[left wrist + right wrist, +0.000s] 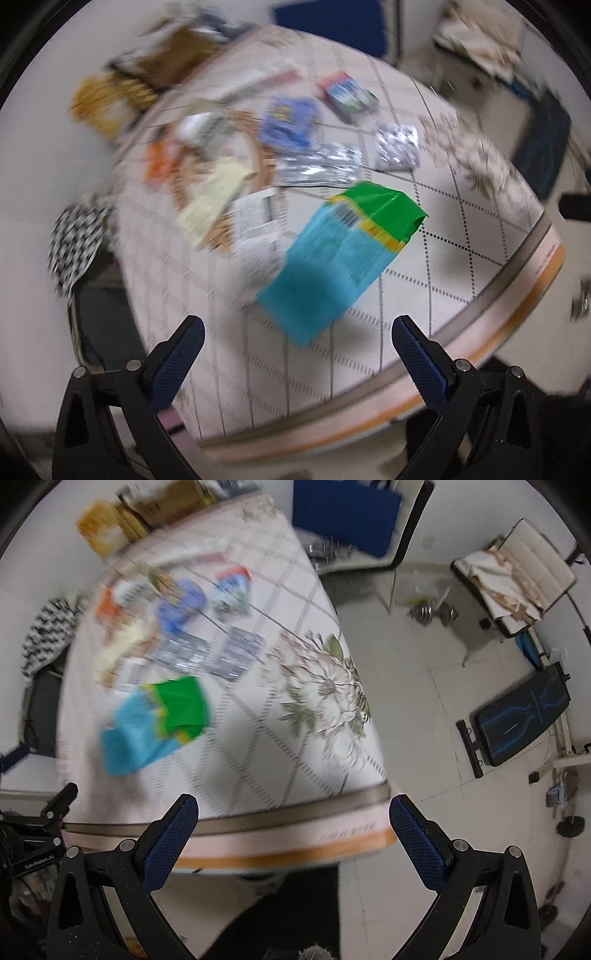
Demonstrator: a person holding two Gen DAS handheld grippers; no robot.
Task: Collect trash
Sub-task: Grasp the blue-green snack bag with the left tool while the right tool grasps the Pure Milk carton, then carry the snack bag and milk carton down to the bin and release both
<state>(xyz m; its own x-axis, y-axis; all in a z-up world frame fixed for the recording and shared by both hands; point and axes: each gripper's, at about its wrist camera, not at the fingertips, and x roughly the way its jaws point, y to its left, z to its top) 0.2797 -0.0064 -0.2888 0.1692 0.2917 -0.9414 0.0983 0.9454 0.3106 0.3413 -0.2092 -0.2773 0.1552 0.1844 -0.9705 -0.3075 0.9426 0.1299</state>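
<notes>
Trash covers the far half of my table point(436, 280), and the piece closest to me is the blue-and-green packet point(343, 254), lying flat on the checked cloth. I will use it as my landmark. Touching its far-left edge is a white printed slip point(258, 225). Just beyond it lie two crinkled silver foil wrappers point(321, 166), and beyond those a blue pouch point(290, 123) and a small box point(349, 96). Farther left of the packet sits a pale yellow wrapper point(214, 199) over what looks like a wicker ring, though blur keeps me from being sure.

My left gripper point(295, 332) hangs short of the packet's near corner, spread wide and holding nothing. My right gripper point(293, 812) is also spread and empty, over the table's near edge, well to the right of the packet.

I judge the packet light, thin and slick, probably empty, so it should crumple rather than resist. Lying flat, it offers little to bite. I would take the green folded end, which looks slightly raised, or slide one finger under the near corner.
</notes>
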